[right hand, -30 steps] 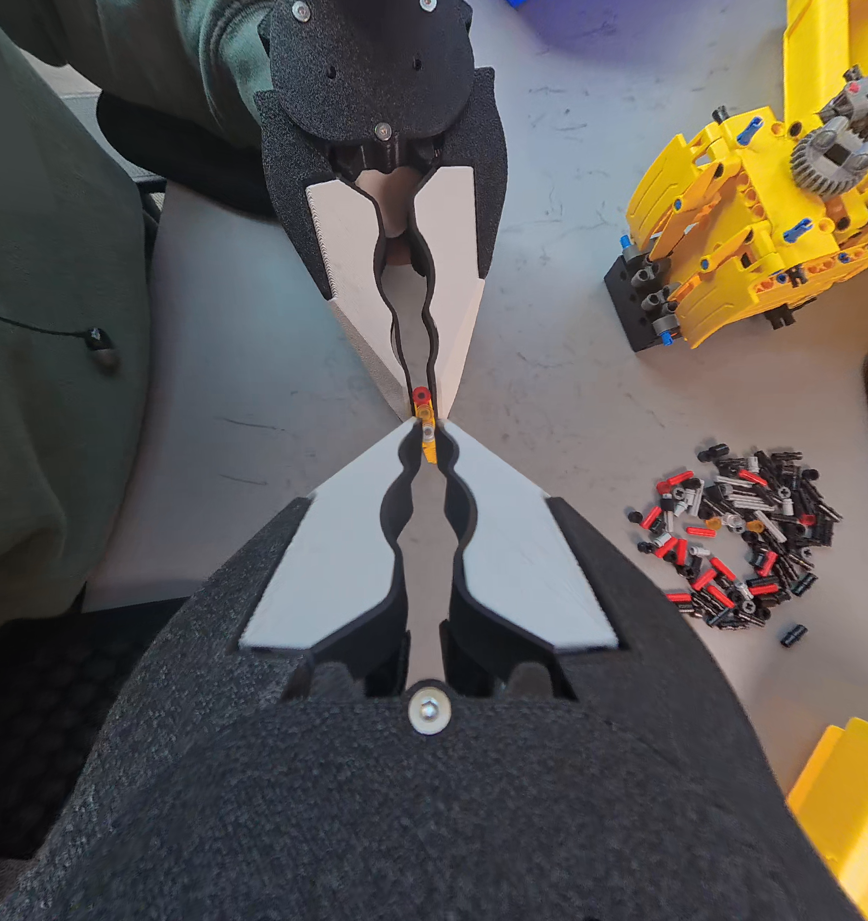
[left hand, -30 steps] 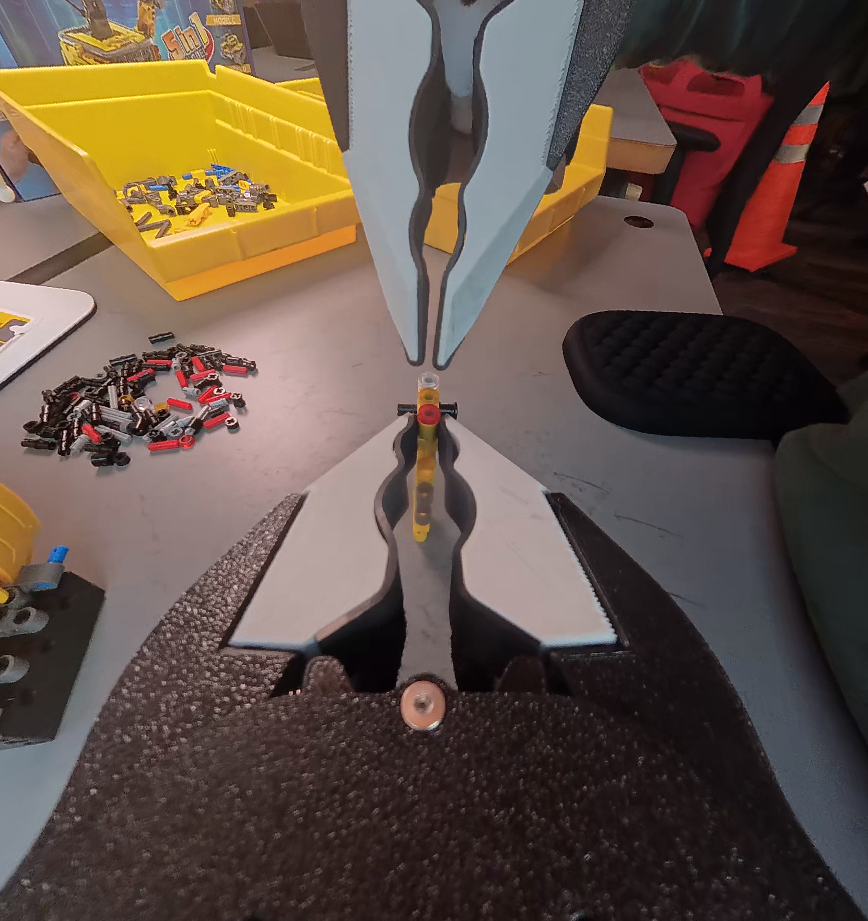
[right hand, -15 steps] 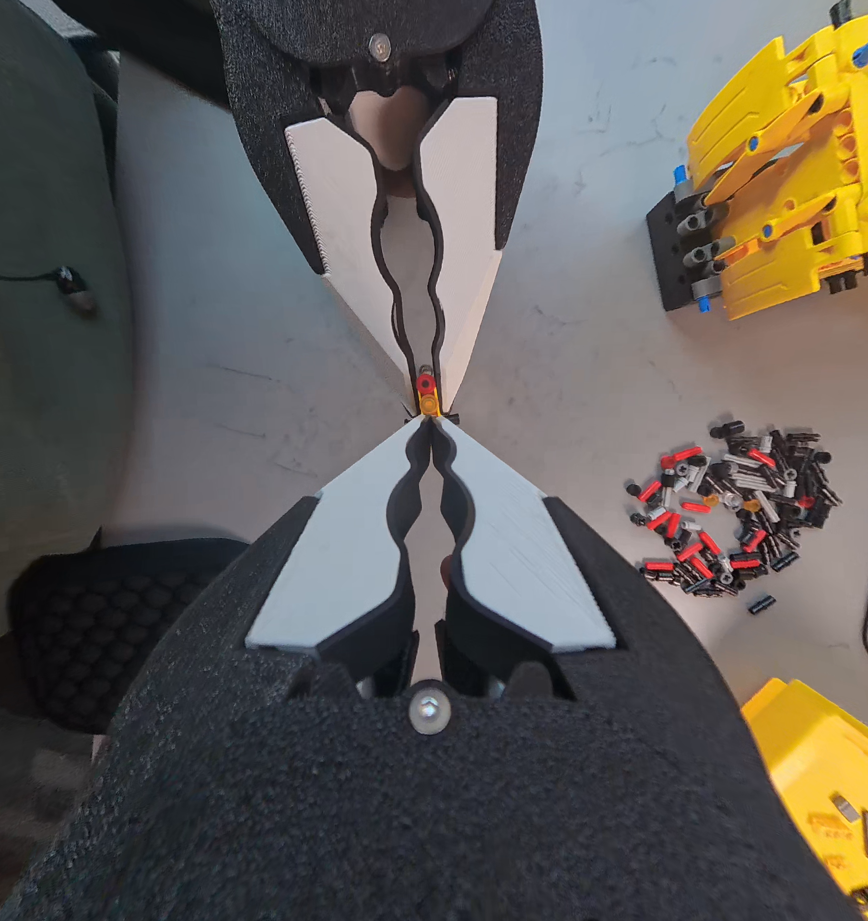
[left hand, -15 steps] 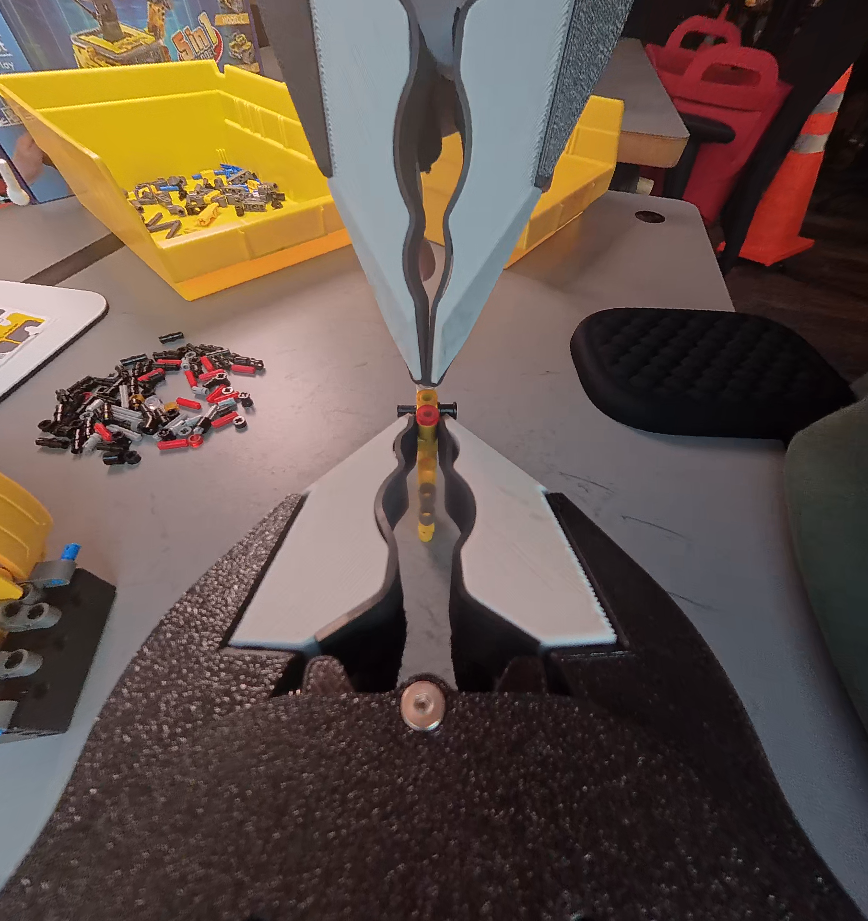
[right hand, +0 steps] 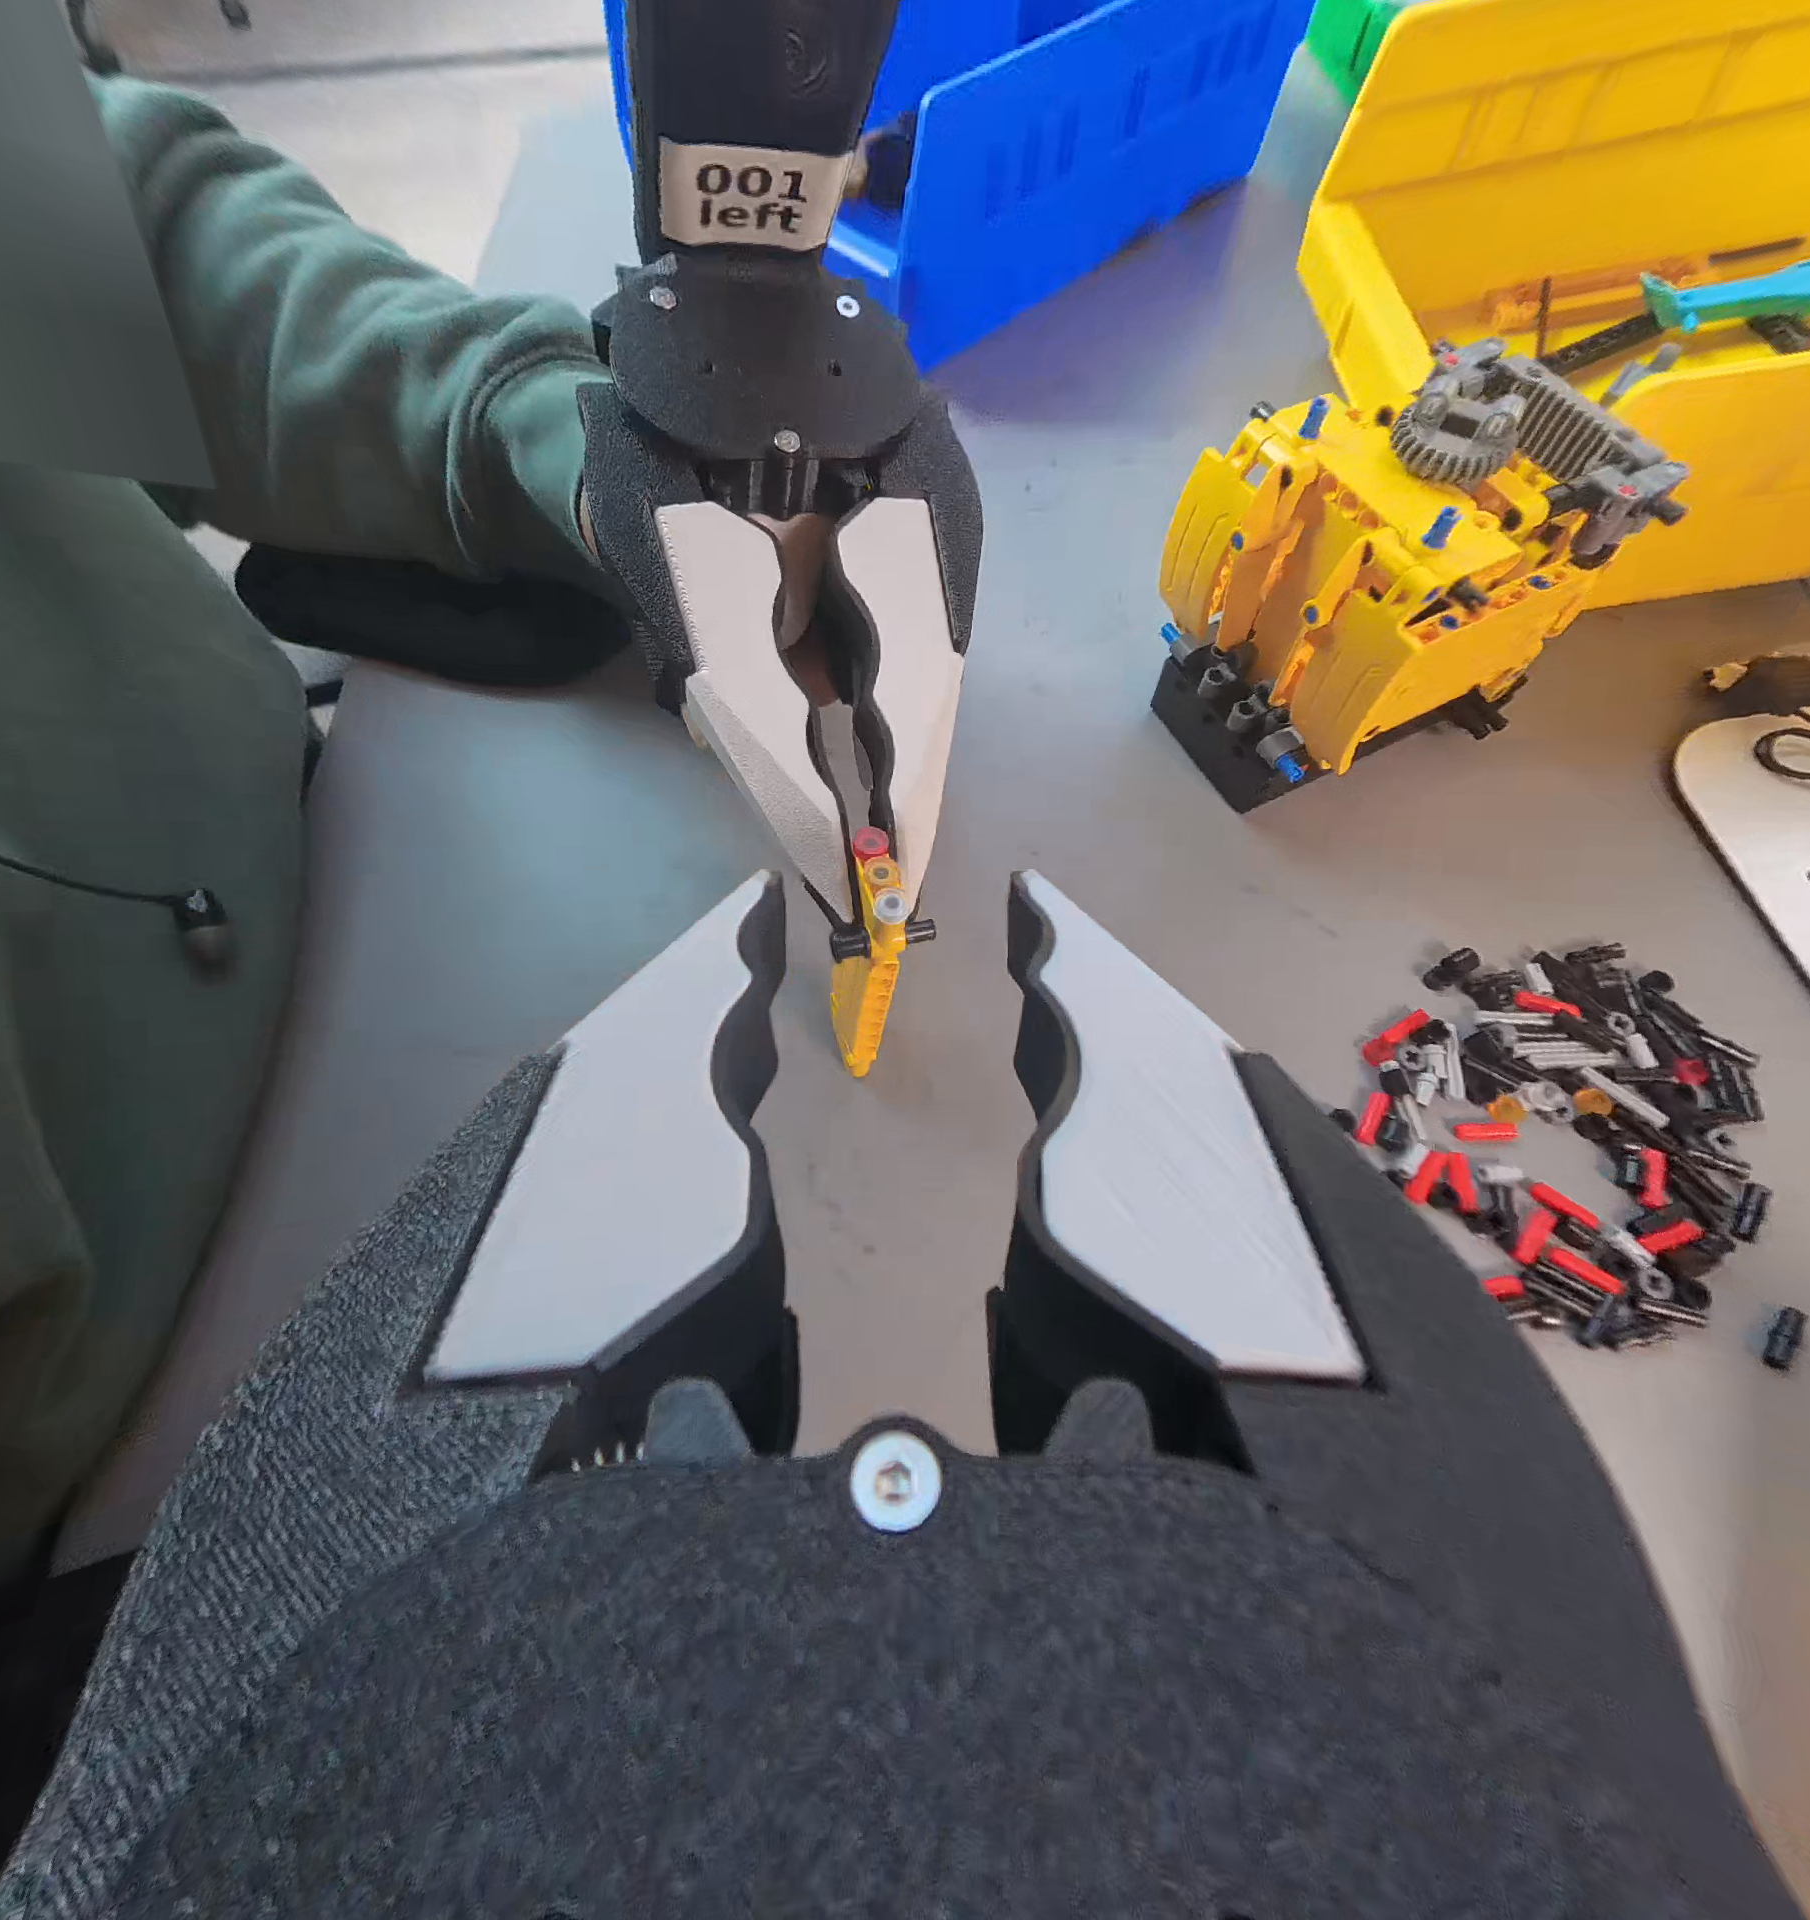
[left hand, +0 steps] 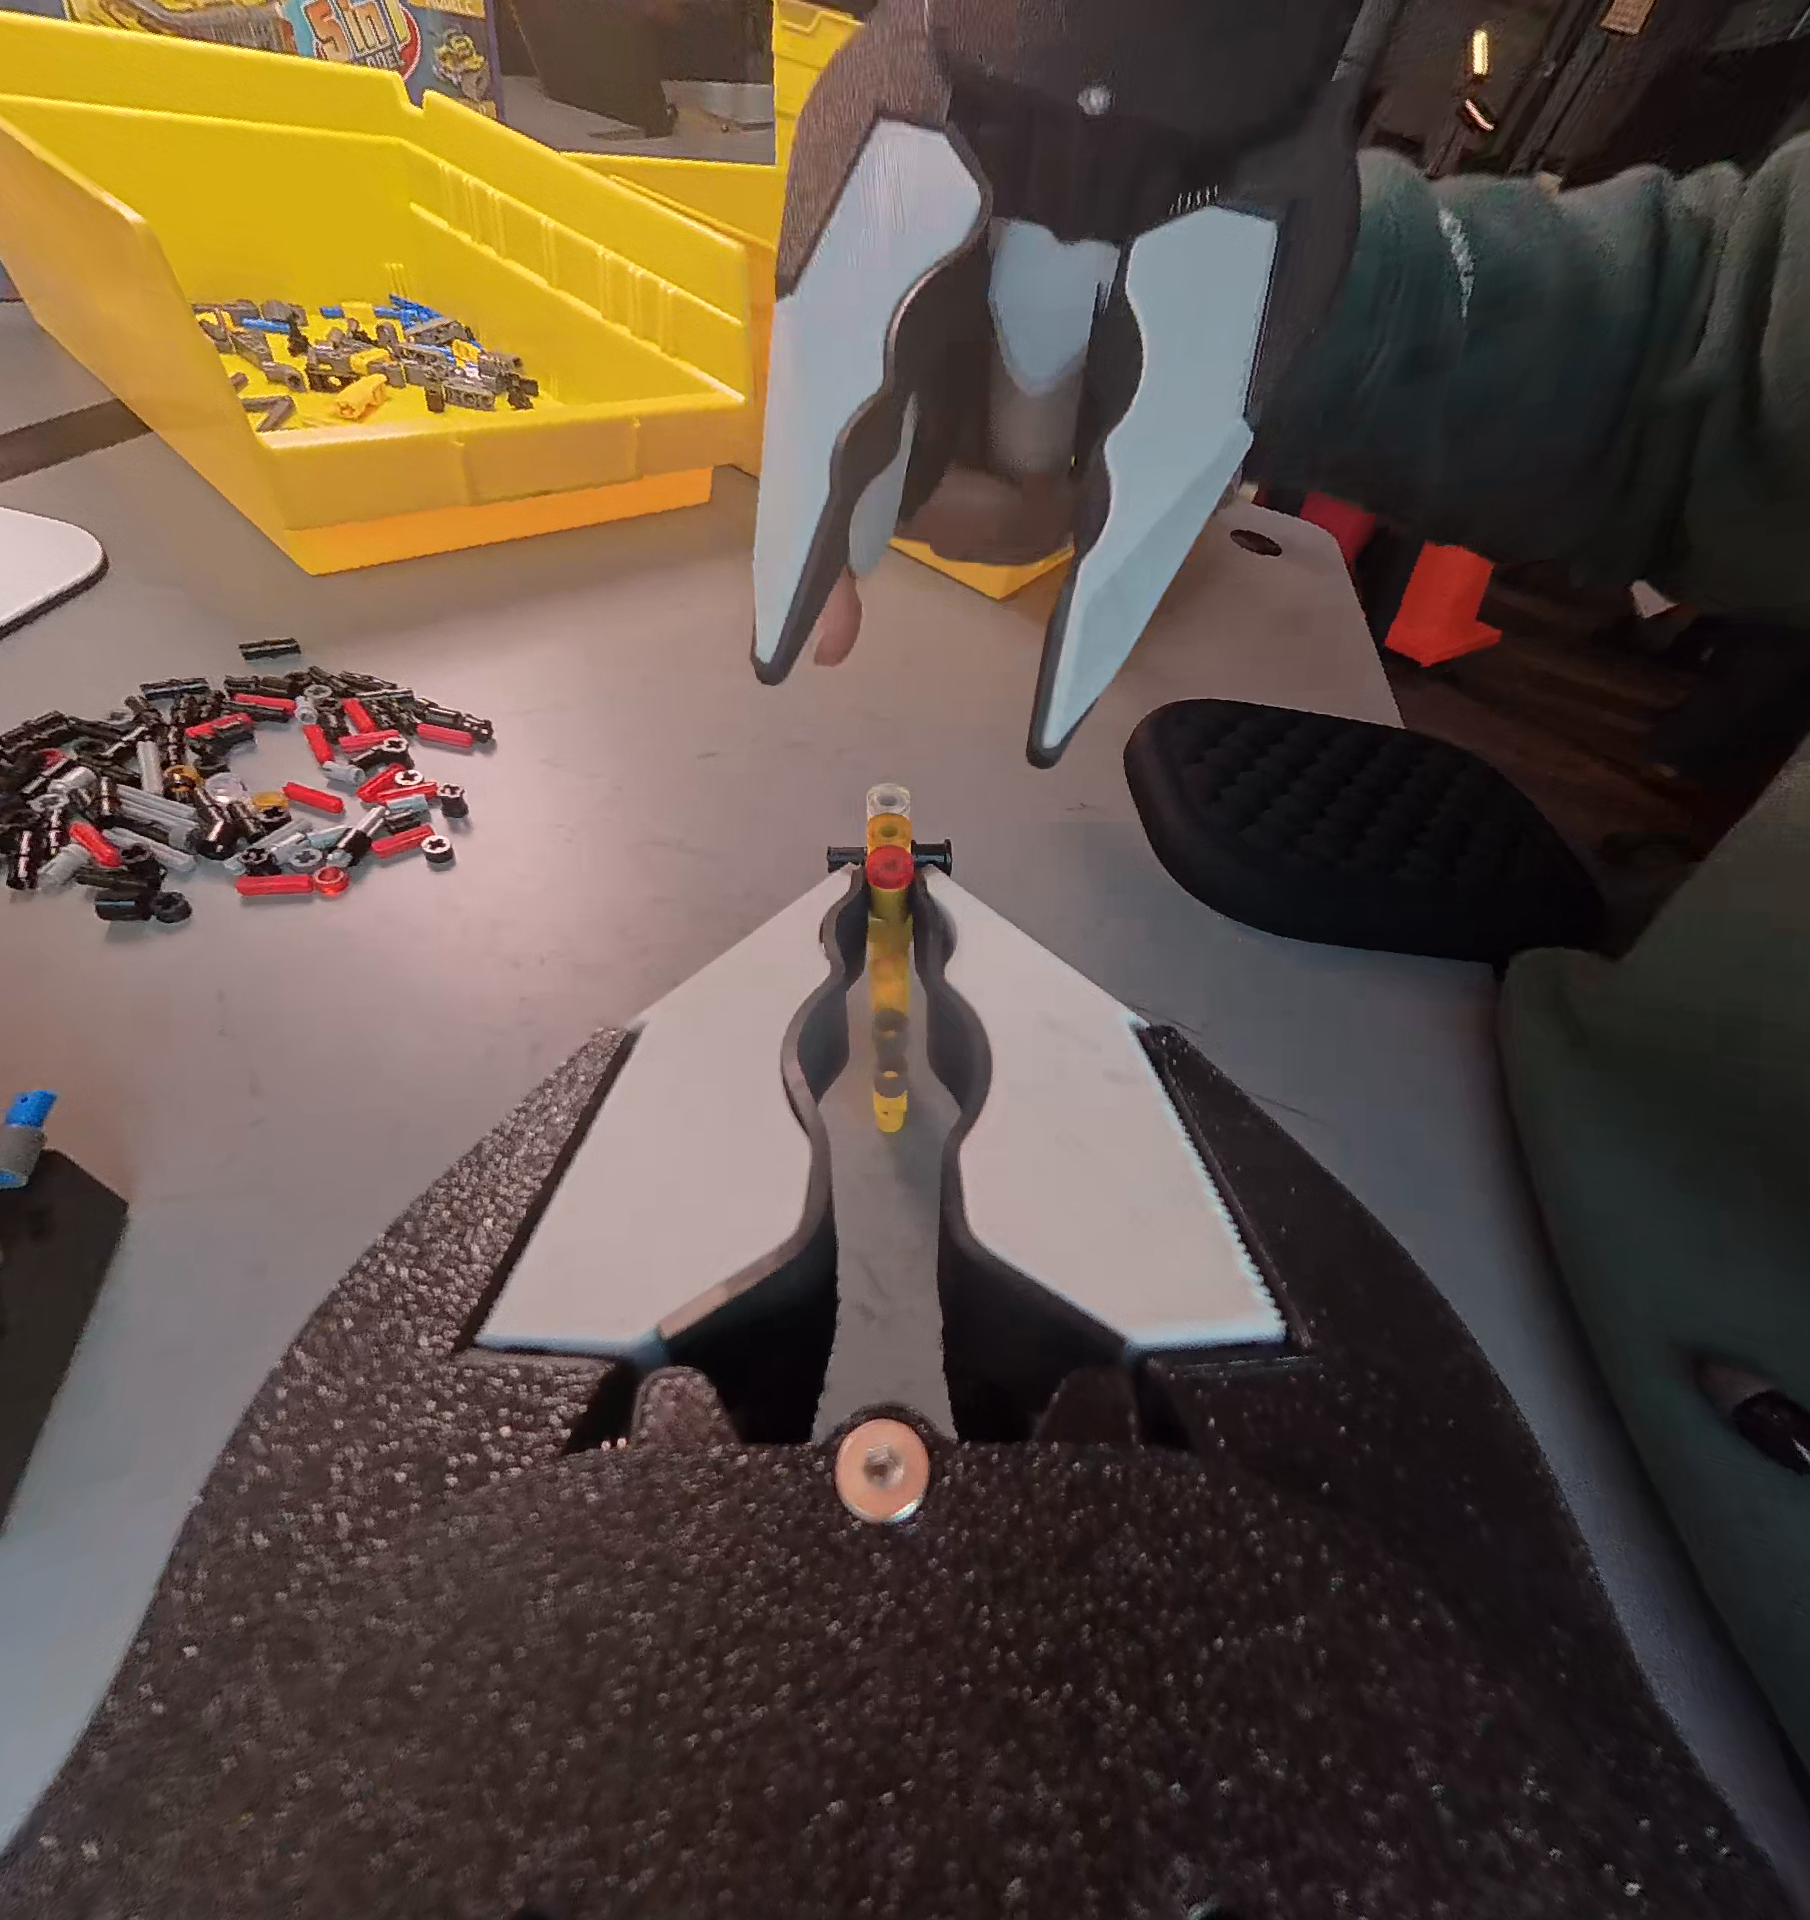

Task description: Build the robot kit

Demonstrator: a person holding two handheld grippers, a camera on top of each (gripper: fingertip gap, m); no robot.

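In the left wrist view, the left hand-held gripper (left hand: 888, 883) is clamped at its tips on a yellow beam (left hand: 888, 987). The beam's long axis runs in line with the slot between the 2 fingers. Its near end sits back in the slot, and its far end pokes just past the tips. That far end carries a red round piece (left hand: 888, 864), a clear round piece (left hand: 887, 800) beyond it, and a black pin (left hand: 849, 858) crossing the beam from left to right.

From the right wrist view, the beam (right hand: 865, 997) slants down from those tips towards the grey table (right hand: 527, 852) - I cannot tell whether its free end touches.

Just beyond, the right hand-held gripper (left hand: 911, 707) hangs above the beam with its fingers spread wide apart, holding nothing and touching nothing.

Out to the left lies a pile of small black, red and grey parts (left hand: 205, 790), and to the right a black textured pad (left hand: 1348, 821).

Farther off stands a yellow bin (left hand: 413, 312) with loose parts in it - and, in the right wrist view, a yellow built model (right hand: 1379, 592) and a blue bin (right hand: 1036, 156).
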